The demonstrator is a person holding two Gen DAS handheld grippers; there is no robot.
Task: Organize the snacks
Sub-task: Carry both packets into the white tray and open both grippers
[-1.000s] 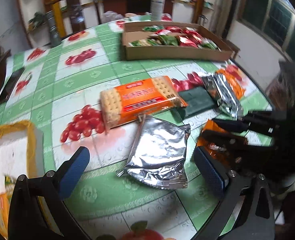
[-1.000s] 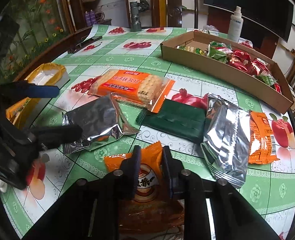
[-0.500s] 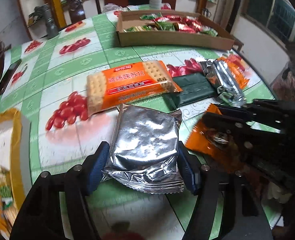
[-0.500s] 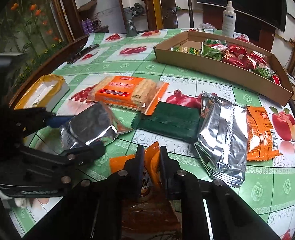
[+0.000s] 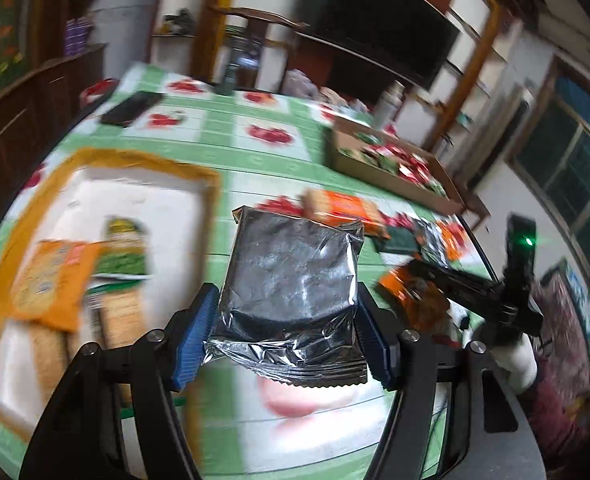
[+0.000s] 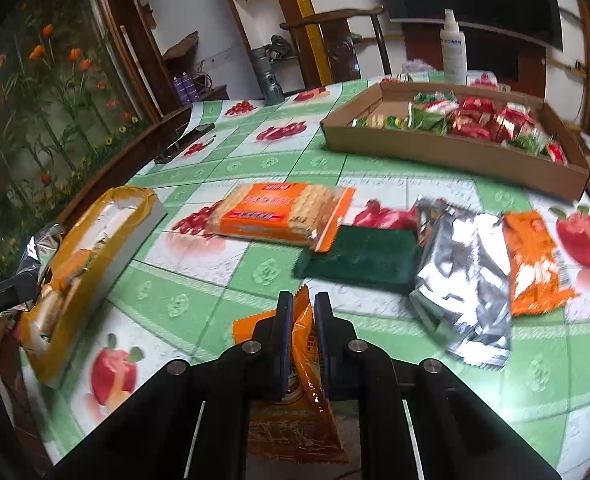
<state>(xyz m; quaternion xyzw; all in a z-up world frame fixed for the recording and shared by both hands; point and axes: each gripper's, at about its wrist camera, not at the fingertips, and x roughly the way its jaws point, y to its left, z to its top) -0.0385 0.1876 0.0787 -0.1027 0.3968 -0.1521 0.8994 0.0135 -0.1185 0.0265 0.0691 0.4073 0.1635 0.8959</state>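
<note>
My left gripper is shut on a silver foil packet and holds it above the table, just right of the yellow-rimmed box. An orange packet and a green one lie blurred inside that box. My right gripper is shut on an orange snack packet, pinching its top edge upright near the table's front. The right wrist view shows the yellow-rimmed box at the left, with the foil packet beyond it at the frame's edge.
On the fruit-print tablecloth lie an orange cracker pack, a dark green packet, crumpled silver packets and another orange packet. A cardboard tray of small snacks stands behind them. A spray bottle and a phone sit farther back.
My left gripper closed on the silver packet, lifted it and swung it left toward the yellow-rimmed box. My right gripper tightened on the orange packet and stayed in place.
</note>
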